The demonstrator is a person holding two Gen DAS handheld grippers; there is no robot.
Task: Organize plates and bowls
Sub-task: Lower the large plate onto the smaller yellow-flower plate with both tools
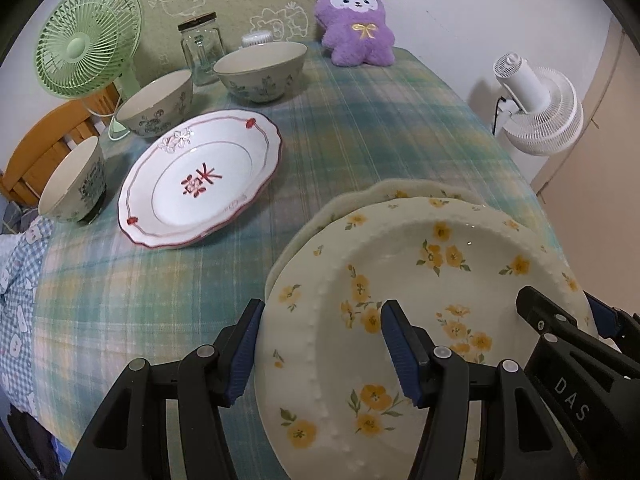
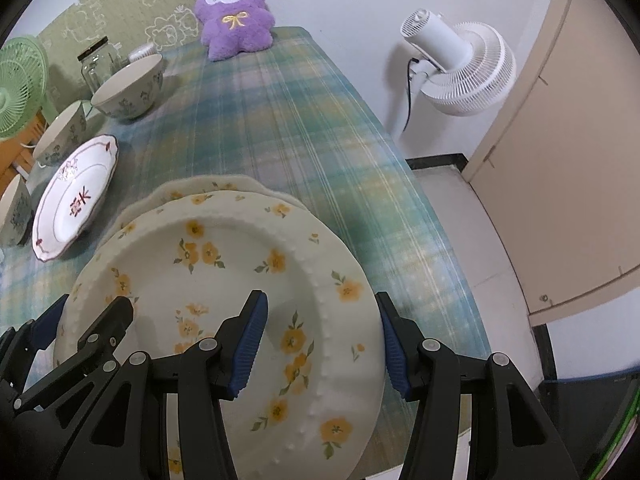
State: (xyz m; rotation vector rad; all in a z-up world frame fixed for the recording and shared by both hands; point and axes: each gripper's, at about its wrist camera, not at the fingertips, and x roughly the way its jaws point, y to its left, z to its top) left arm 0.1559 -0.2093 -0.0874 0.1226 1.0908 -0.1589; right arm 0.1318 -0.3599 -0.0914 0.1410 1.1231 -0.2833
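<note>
Plate with yellow flowers (image 1: 432, 280) is carried by both rims: left gripper (image 1: 320, 350) and right gripper (image 2: 320, 344), fingers half open, each clamp one edge, keeping it level above a second plate (image 1: 400, 192).

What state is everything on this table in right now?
Flowered plate: gripped at opposite rims, above another plate.
Lower plate: lies beneath it.
Red-trimmed plate: flat, empty.
Three bowls: upright, empty.
Glass jar: lidded.
Left gripper: shut on rim.
Right gripper: shut on rim.
</note>
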